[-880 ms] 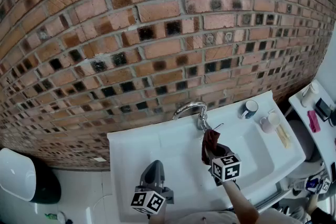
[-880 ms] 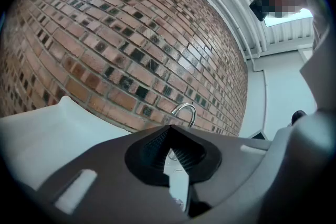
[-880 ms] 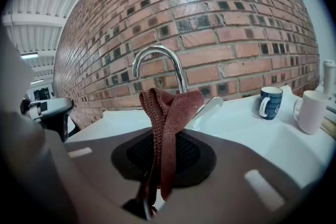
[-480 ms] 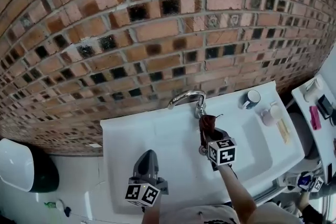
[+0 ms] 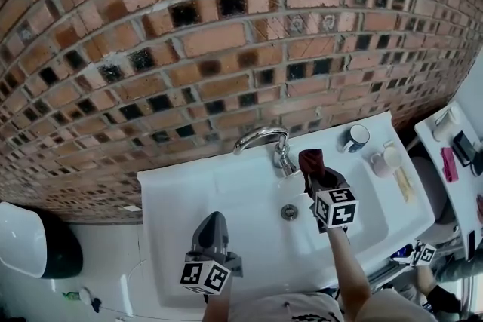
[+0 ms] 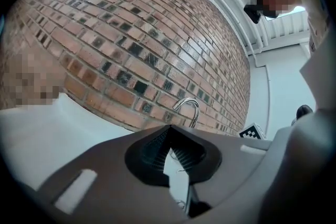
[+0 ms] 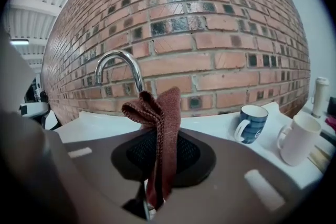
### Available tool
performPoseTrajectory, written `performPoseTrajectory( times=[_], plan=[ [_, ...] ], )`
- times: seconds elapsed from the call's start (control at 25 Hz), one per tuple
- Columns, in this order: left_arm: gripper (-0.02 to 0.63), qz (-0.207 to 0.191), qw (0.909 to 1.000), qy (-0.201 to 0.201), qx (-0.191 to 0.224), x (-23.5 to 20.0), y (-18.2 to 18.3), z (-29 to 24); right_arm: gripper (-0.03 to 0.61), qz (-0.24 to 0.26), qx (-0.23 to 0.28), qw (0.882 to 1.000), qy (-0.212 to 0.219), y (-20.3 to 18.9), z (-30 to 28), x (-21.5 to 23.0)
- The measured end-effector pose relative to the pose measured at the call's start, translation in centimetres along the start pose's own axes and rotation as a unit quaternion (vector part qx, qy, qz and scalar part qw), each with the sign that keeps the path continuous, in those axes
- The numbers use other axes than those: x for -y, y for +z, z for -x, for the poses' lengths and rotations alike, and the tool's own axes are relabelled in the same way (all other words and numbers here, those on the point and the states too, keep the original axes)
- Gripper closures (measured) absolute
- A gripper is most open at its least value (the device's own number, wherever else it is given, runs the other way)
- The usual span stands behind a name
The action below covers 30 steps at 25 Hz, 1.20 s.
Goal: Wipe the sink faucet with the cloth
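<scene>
A curved chrome faucet (image 5: 260,138) rises from the back rim of the white sink (image 5: 181,192), against a brick wall. My right gripper (image 5: 317,176) is shut on a dark red cloth (image 5: 310,160). The cloth stands just right of the faucet's base, apart from it. In the right gripper view the cloth (image 7: 157,123) sticks up from the jaws of the right gripper (image 7: 156,139), with the faucet (image 7: 118,63) behind and to the left. My left gripper (image 5: 213,221) hovers over the basin's front left, shut and holding nothing. In the left gripper view, the left gripper (image 6: 169,132) points toward the faucet (image 6: 188,107).
A blue mug (image 5: 356,137) and a white mug (image 5: 386,159) stand on the sink's right rim. The drain (image 5: 289,212) lies mid-basin. A black and white bin (image 5: 30,249) sits on the floor at left. A side shelf (image 5: 468,177) with small items is at right.
My right gripper has carried the cloth from the faucet's base a little to the right and clear of it. The left gripper has hardly moved.
</scene>
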<state>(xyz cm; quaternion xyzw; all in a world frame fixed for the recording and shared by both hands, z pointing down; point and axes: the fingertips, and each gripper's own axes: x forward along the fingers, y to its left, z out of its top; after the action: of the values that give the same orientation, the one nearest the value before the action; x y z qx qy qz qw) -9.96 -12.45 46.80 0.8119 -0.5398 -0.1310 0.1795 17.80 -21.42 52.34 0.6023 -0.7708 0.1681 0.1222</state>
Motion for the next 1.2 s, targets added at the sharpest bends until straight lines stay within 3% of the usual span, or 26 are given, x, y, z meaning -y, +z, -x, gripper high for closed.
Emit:
performPoseTrajectory(
  times=[0.12,0.2,0.32,0.44,0.56,0.72,0.96,1.2],
  plan=[
    [0.609,0.001,1.0000,-0.001,0.001,-0.3,-0.1,0.0,0.531,-0.053,0.022,0.998,-0.028,0.9,1.1,0.8],
    [0.608,0.001,1.0000,0.003,-0.001,-0.4,-0.1,0.0,0.532,-0.088,0.011,0.996,-0.001,0.2,0.9,-1.5],
    [0.608,0.006,1.0000,0.006,-0.001,-0.5,-0.1,0.0,0.532,-0.078,-0.050,0.994,0.059,-2.8,-1.6,-7.2],
    [0.609,0.008,1.0000,0.003,0.000,-0.6,-0.3,0.1,0.532,-0.114,-0.081,0.988,0.063,-4.5,-3.9,-9.0],
    [0.609,0.012,0.9999,0.010,0.000,-1.5,-0.1,0.3,0.532,-0.171,-0.074,0.980,0.067,-3.8,-4.8,-8.8],
    [0.608,0.014,0.9998,0.012,0.002,-2.0,-0.2,0.2,0.532,-0.204,-0.040,0.976,0.062,-1.0,-5.0,-7.3],
    [0.607,0.021,0.9998,0.001,-0.002,-1.2,-0.7,-0.2,0.532,-0.186,-0.002,0.980,0.064,3.2,-4.6,-6.3],
    [0.607,0.022,0.9997,0.011,0.005,-1.6,-0.3,0.2,0.532,-0.128,0.083,0.983,0.107,10.3,-2.5,-10.1]
  ],
)
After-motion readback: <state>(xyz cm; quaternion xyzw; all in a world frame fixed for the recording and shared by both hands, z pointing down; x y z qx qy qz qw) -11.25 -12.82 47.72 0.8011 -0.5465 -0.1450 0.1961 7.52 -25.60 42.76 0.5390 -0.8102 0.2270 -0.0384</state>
